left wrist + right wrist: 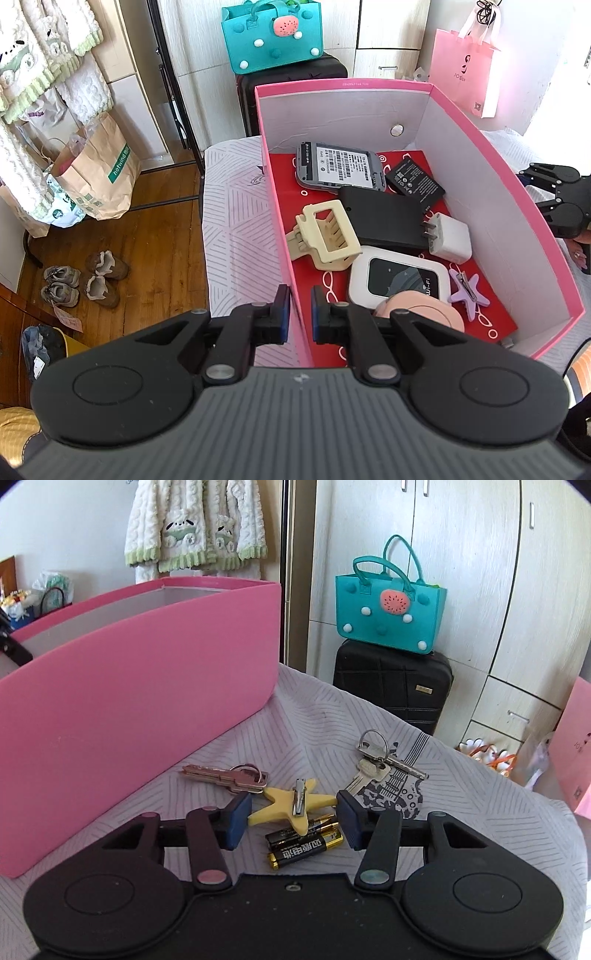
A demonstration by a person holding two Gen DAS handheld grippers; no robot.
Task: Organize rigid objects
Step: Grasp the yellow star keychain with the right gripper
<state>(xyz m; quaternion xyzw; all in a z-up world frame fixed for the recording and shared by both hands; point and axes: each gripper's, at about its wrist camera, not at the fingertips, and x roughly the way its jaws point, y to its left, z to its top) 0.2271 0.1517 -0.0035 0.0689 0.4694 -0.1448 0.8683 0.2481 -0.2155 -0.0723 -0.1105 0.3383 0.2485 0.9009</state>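
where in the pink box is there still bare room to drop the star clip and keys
In the pink box, bare red floor shows at the far left corner, between the left wall and the grey router back, and a strip right of the purple star clip. The middle is crowded: hair claw clip, black case, charger.

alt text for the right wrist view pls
The open right gripper hovers over a yellow star hair clip lying on two AA batteries on a striped cloth, with two key sets beyond and a pink box left.
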